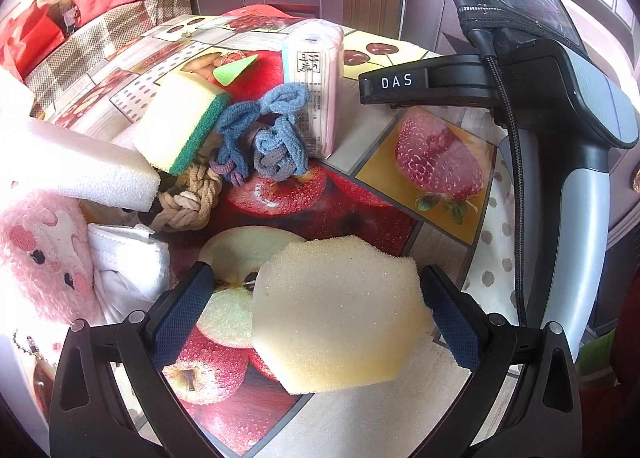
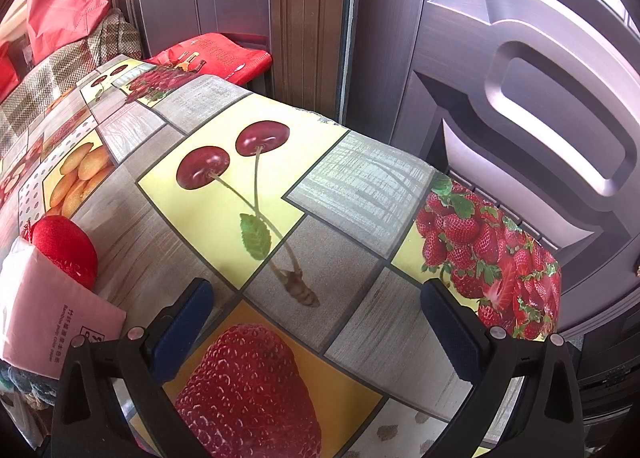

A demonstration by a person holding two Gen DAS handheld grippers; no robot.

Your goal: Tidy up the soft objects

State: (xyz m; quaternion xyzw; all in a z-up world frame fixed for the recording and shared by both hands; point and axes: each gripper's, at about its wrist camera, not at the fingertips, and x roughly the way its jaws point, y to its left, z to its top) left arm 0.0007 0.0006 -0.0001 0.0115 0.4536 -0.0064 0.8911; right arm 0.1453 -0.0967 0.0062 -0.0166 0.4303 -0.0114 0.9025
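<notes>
While both grippers (image 1: 316, 314) (image 2: 316, 322) gape empty, a yellow sponge (image 1: 340, 314) lies between the left's fingers, soft clutter (image 1: 256, 138) beyond

Pale yellow hexagonal foam sponge (image 1: 340, 314) lying flat on the fruit-print tablecloth (image 1: 440, 234); behind it a yellow-and-green scouring sponge (image 1: 180, 122) tilted on a white foam block (image 1: 80, 166); blue knotted towelling hair ties (image 1: 264, 130), beige rope knot (image 1: 188, 198), pink plush toy (image 1: 44, 258), white folded face mask (image 1: 128, 262) clustered alongside.
</notes>
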